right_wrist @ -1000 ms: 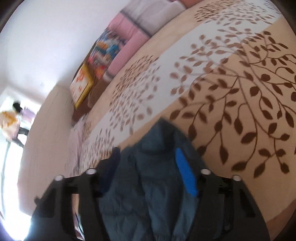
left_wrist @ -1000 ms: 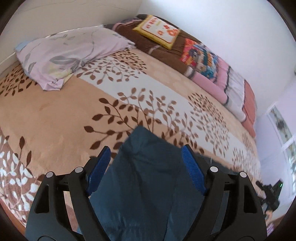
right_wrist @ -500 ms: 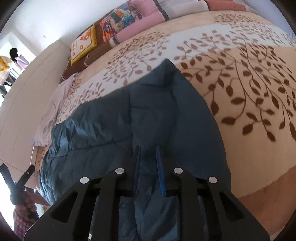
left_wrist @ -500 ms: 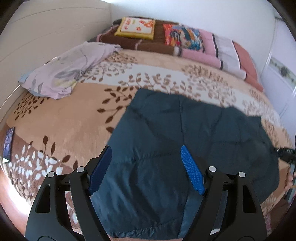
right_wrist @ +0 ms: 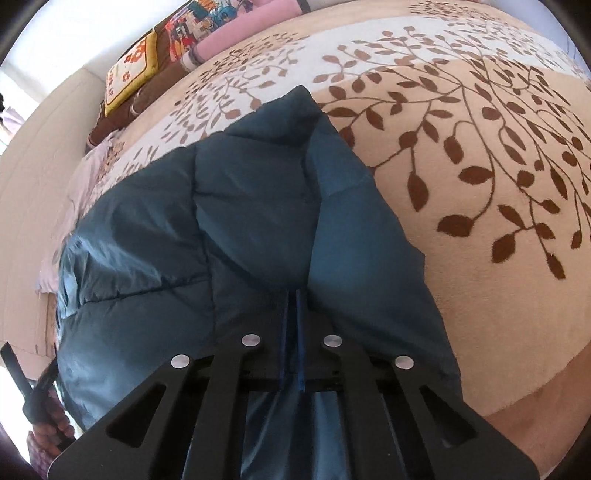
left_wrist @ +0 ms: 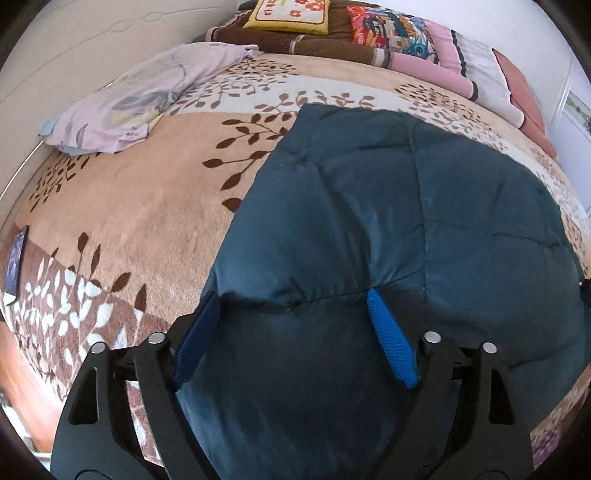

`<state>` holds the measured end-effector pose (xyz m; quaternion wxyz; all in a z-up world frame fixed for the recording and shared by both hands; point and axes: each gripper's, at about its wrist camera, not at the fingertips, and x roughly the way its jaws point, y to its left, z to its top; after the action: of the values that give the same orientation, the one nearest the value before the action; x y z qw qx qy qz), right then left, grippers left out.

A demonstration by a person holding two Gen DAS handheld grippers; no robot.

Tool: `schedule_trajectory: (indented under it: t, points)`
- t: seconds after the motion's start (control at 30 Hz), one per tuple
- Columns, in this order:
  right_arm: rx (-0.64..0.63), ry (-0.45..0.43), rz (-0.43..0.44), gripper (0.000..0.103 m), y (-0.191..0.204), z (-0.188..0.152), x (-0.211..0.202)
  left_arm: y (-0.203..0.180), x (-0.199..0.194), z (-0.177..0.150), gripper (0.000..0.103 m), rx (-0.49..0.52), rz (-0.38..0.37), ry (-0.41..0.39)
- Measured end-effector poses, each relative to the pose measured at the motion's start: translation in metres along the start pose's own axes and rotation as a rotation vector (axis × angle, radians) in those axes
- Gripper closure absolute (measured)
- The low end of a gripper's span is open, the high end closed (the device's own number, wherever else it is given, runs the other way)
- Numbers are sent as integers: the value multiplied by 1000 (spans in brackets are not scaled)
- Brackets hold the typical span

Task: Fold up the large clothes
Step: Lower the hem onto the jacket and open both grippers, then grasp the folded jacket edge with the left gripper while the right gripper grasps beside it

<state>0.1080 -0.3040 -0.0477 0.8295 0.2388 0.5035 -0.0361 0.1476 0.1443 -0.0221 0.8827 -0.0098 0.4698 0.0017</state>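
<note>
A dark teal quilted jacket [left_wrist: 406, 206] lies spread on the patterned bed blanket [left_wrist: 147, 206]. My left gripper [left_wrist: 291, 295] hovers over the jacket's near edge. Its jaws are opening wide, and the puffy fabric bulges between the blue pads [left_wrist: 388, 339] without being squeezed. In the right wrist view the jacket [right_wrist: 251, 206] runs from a pointed far corner down under my right gripper [right_wrist: 292, 293]. That gripper is shut, with a fold of the jacket pinched between its pads and a crease running up from the tips.
A lilac pillow [left_wrist: 147, 92] lies at the far left of the bed. Folded blankets and a yellow cushion [left_wrist: 291, 14] are stacked along the wall. A dark flat object [left_wrist: 14, 258] sits at the bed's left edge. A hand [right_wrist: 51, 421] shows at the lower left.
Both grippers have come down and the jacket has gone from hanging bunched to lying spread on the bed. The right jaws have gone from half open to shut; the left jaws are a little wider.
</note>
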Motion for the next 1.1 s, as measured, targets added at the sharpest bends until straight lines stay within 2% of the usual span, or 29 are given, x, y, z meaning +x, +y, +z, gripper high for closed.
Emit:
schedule_trajectory:
  t: [0.2, 0.27, 0.37, 0.5, 0.53, 0.57, 0.6, 0.67, 0.8, 0.9, 0.97, 1.1]
  points:
    - [53, 12, 35, 103, -9, 0, 1, 6, 0, -3, 15, -64, -7, 2]
    - [60, 17, 14, 103, -6, 1, -3, 7, -12, -4, 15, -79, 1, -15]
    - [28, 2, -19, 97, 4, -4, -17, 15, -37, -8, 15, -120, -30, -59]
    - [-9, -32, 34, 94, 12, -27, -48, 33, -64, -20, 15, -173, -55, -88]
    - [-17, -38, 41, 92, 13, -32, -55, 39, -70, -25, 15, -190, -63, -89]
    - [-26, -47, 43, 78, 14, -40, -63, 43, -74, -29, 15, -203, -71, -86]
    - [-34, -58, 43, 60, 14, -47, -72, 48, -78, -35, 15, -221, -83, -78]
    - [-37, -96, 32, 42, 12, -66, -92, 57, -83, -44, 15, -255, -105, -61]
    - [-10, -122, 60, 39, -1, -99, -121, 65, -86, -67, 15, -323, -147, -28]
    - [63, -106, 79, 36, -17, -122, -130, 69, -78, -82, 15, -398, -216, 23]
    - [130, -73, 131, 29, -30, -136, -126, 67, -67, -88, 14, -435, -244, 60]
    - [235, -15, 216, 25, -41, -150, -110, 60, -46, -93, 14, -500, -291, 97]
